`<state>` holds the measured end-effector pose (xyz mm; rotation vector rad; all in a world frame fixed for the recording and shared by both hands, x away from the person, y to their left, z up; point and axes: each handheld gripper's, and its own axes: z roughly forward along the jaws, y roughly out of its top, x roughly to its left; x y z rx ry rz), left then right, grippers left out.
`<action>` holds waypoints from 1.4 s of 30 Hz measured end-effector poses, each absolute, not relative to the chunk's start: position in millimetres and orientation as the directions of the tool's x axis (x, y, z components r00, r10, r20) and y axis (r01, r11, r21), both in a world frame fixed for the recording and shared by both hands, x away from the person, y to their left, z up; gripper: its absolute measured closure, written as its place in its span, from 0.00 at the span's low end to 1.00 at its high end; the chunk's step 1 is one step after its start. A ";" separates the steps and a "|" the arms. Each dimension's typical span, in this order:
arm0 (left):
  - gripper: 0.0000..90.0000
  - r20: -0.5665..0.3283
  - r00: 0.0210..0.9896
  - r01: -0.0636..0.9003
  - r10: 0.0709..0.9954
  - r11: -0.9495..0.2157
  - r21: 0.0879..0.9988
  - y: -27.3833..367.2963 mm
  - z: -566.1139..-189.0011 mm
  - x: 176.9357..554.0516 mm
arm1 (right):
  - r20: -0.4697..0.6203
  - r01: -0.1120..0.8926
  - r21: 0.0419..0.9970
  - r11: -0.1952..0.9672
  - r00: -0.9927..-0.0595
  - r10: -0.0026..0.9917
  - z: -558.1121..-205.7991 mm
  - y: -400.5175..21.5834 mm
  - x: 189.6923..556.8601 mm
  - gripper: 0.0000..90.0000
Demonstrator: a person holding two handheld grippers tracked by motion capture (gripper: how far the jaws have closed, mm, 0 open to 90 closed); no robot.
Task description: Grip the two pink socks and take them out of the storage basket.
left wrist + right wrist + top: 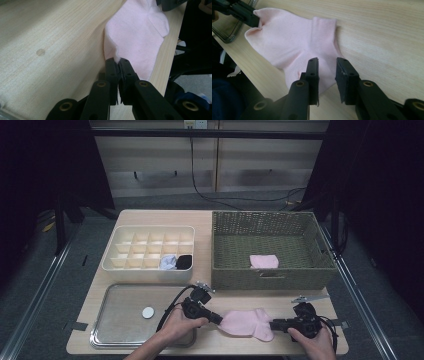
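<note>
A pink sock (247, 322) lies flat on the wooden table near its front edge. My left gripper (218, 319) is shut on the sock's left tip; in the left gripper view the jaws (117, 61) pinch a fold of pink cloth (140, 32). My right gripper (272, 324) is at the sock's right end. In the right gripper view it (327, 62) stands open above the sock (292, 42), whose cloth lies under the gap without the pads pressing on it. Farther off in that view, the left gripper (249, 16) holds the sock's far tip.
A wicker basket (270, 279) behind the sock holds another pink sock (264, 261). A white divided box (112, 247) at the left holds a light blue sock (168, 262) and a black one (184, 261). A metal tray (120, 295) carries a white disc (148, 312).
</note>
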<state>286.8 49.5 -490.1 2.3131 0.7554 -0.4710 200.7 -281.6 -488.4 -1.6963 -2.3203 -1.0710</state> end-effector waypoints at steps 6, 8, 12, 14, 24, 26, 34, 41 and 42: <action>0.92 -0.506 0.757 0.644 0.414 -0.600 0.474 49.7 -492.5 291.0 | 0.423 0.859 0.492 0.142 -0.378 0.824 -489.4 -283.4 206.7 0.77; 0.88 -0.498 0.764 0.635 0.410 -0.612 0.471 50.8 -491.8 291.6 | 0.434 0.859 0.492 0.138 -0.380 0.817 -489.4 -282.4 207.0 0.77; 0.68 -0.502 0.751 0.654 0.429 -0.589 0.475 57.3 -489.0 293.2 | 0.472 0.848 0.519 0.109 -0.390 0.790 -481.5 -284.3 207.6 0.76; 0.58 -0.505 0.745 0.662 0.437 -0.576 0.479 60.3 -487.4 293.9 | 0.472 0.842 0.530 0.097 -0.389 0.791 -476.8 -284.9 207.5 0.75; 0.43 -0.450 0.753 0.658 0.481 -0.525 0.539 92.3 -465.9 285.5 | 0.470 0.792 0.609 0.042 -0.403 0.785 -451.1 -287.1 209.8 0.69; 0.43 -0.462 0.739 0.673 0.489 -0.509 0.538 100.6 -465.1 285.3 | 0.474 0.796 0.604 0.039 -0.398 0.785 -446.0 -287.3 211.9 0.67; 0.39 -0.436 0.728 0.680 0.529 -0.473 0.560 121.8 -458.3 277.0 | 0.497 0.780 0.625 0.030 -0.428 0.755 -432.9 -286.0 217.6 0.61; 0.38 -0.460 0.702 0.703 0.543 -0.430 0.566 142.7 -462.1 273.3 | 0.491 0.763 0.645 0.040 -0.454 0.743 -417.8 -284.6 220.9 0.58; 0.38 -0.456 0.693 0.709 0.558 -0.413 0.572 150.5 -460.1 273.1 | 0.484 0.760 0.649 0.041 -0.455 0.747 -410.2 -284.3 222.0 0.57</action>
